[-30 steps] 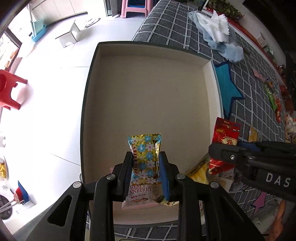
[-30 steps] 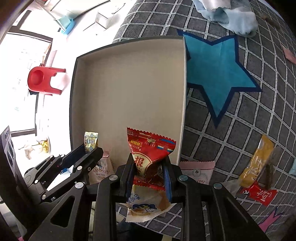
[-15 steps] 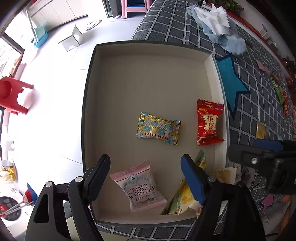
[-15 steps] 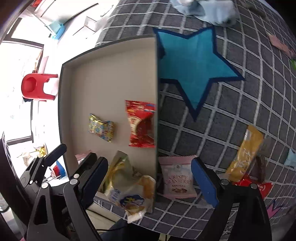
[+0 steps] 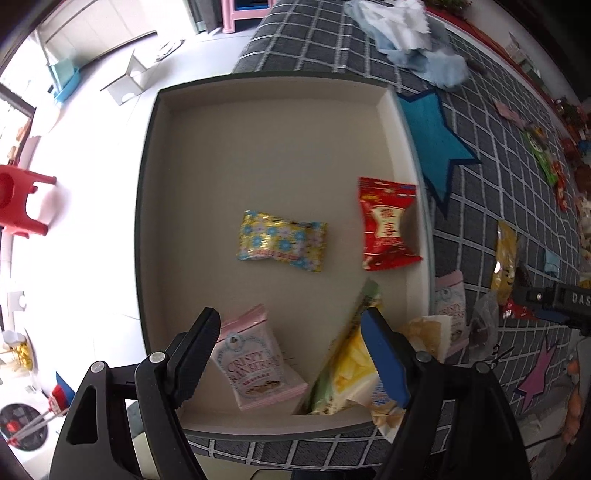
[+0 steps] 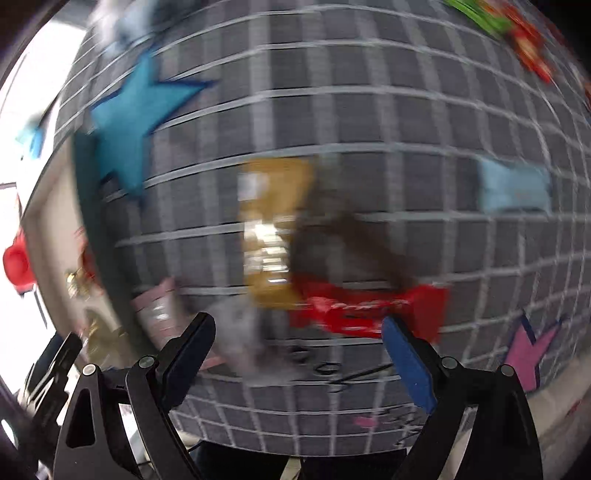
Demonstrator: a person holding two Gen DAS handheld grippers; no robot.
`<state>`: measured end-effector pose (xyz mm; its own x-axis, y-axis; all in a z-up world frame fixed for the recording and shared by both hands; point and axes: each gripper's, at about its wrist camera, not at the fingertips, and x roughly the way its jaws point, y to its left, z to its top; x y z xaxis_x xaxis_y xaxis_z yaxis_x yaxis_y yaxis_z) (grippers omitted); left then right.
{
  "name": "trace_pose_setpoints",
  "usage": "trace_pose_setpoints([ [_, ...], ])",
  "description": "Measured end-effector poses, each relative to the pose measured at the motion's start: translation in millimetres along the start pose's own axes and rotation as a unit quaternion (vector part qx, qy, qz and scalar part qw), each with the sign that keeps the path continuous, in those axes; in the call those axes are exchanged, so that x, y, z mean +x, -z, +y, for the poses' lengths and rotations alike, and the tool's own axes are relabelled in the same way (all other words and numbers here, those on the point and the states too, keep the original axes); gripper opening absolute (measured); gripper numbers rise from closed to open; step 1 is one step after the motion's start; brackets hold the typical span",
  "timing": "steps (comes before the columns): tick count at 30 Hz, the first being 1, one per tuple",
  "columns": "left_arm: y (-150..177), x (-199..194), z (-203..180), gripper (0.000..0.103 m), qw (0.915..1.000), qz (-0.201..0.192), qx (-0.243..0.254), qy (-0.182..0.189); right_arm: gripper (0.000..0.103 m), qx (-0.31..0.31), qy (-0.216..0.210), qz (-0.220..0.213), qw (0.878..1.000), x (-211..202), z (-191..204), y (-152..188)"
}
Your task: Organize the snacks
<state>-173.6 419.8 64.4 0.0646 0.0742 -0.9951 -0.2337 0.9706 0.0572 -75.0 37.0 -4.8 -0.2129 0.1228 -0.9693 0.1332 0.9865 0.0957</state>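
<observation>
A shallow beige box (image 5: 155, 184) lies on a grey checked cloth. On its floor rest a gold flowered packet (image 5: 281, 240), a red packet (image 5: 387, 223), a pink cranberry packet (image 5: 255, 365) and a yellow-green packet (image 5: 347, 365) leaning on the near wall. My left gripper (image 5: 291, 336) hangs open above the near end of the box, holding nothing. The right wrist view is blurred: my right gripper (image 6: 297, 338) is open and empty over the cloth, above a gold-brown packet (image 6: 273, 229) and a red packet (image 6: 365, 306).
More snacks lie on the cloth right of the box, among them a second pink packet (image 5: 450, 306) and a gold packet (image 5: 505, 254). Blue star (image 5: 432, 147) and crumpled pale cloths (image 5: 413, 33) sit beyond. White floor and a red stool (image 5: 18, 203) lie left.
Both grippers opened and dropped their packets into the box: gold flowered from the left, red from the right. The right gripper then swung rightwards out over the cloth; the left shifted slightly.
</observation>
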Motion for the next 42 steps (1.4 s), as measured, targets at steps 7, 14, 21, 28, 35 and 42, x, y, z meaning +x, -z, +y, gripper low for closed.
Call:
trace_pose_setpoints([
  [7,-2,-9,-26,0.082,0.9995,-0.002,0.032,-0.001,0.092,0.013,0.005,-0.017,1.000,-2,-21,-17],
  [14,4,-20,-40,0.082,0.9979,-0.001,0.064,-0.012,0.103,-0.017,0.029,-0.024,0.999,11,21,-55],
  [21,8,-21,-64,0.082,0.9958,0.006,0.091,-0.013,0.103,-0.071,0.084,-0.049,0.993,28,15,-33],
  [28,7,-29,-122,0.082,0.9899,0.008,0.142,0.001,0.103,-0.007,0.071,-0.021,0.997,41,-53,-14],
  [35,9,-12,-171,0.082,0.9870,0.047,0.148,0.042,0.103,0.007,0.052,-0.015,0.999,42,-93,0],
  [42,3,14,-181,0.088,0.9919,0.087,0.088,0.030,0.103,-0.008,0.055,-0.021,0.998,42,-89,1],
])
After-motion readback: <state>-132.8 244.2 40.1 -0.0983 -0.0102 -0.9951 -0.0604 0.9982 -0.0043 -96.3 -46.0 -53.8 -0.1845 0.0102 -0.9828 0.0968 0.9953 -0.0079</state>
